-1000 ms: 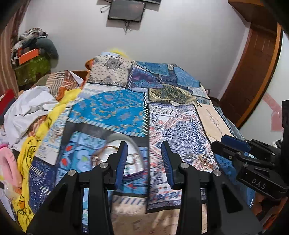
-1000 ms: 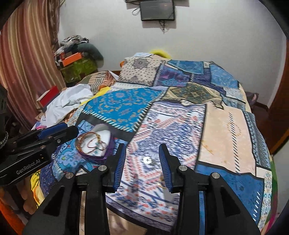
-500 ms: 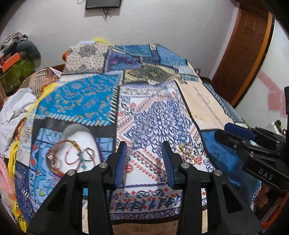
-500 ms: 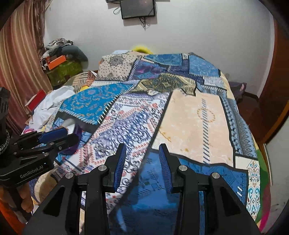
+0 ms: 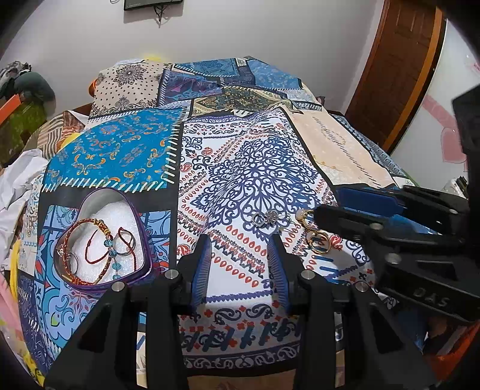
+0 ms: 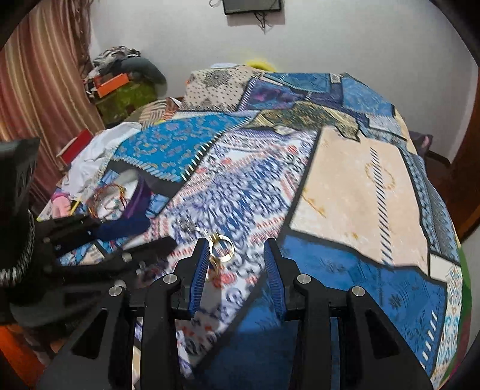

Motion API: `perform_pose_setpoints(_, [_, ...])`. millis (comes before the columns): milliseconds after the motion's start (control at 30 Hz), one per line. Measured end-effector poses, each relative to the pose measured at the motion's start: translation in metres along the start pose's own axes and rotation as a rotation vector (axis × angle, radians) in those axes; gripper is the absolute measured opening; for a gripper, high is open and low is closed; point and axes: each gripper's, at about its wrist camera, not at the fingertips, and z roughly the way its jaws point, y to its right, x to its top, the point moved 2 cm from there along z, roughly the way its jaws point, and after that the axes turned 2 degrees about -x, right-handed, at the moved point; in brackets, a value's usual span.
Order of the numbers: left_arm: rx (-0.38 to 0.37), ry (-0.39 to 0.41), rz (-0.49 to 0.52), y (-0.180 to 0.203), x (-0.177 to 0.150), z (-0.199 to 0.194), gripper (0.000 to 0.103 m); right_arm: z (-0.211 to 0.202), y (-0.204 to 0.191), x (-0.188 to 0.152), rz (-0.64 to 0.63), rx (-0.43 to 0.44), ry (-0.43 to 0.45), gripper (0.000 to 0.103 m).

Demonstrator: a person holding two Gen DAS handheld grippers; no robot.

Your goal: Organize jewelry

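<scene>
A matt printed patchwork cloth covers the bed. The heart-shaped tin looks like glossy purple metal, padded with white foam. Gold rings shine polished. Both grippers' fingers are matt black plastic with ribbed blue pads.

White walls. Dark screen mounted high on far wall, cables hanging below. Bed under patchwork cover fills room. Brown wooden door at right. Striped curtain at left. Clothes pile in far corner. Even indoor light.
</scene>
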Motion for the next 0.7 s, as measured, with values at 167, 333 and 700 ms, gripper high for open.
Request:
perform_pose_setpoints(167, [-0.015, -0.002, -0.001, -0.005, 0.000, 0.003, 0.037, 0.018, -0.002, 0.000, -0.020, 0.045, -0.052, 0.034])
perform_pose_setpoints(333, [-0.016, -0.007, 0.022, 0.001, 0.004, 0.007, 0.032, 0.018, 0.001, -0.002, -0.004, 0.068, -0.046, 0.020])
perform_pose_setpoints(700, [0.029, 0.021, 0.057, 0.014, 0.015, 0.020, 0.014, 0.012, 0.012, -0.004, 0.054, 0.081, -0.015, 0.004])
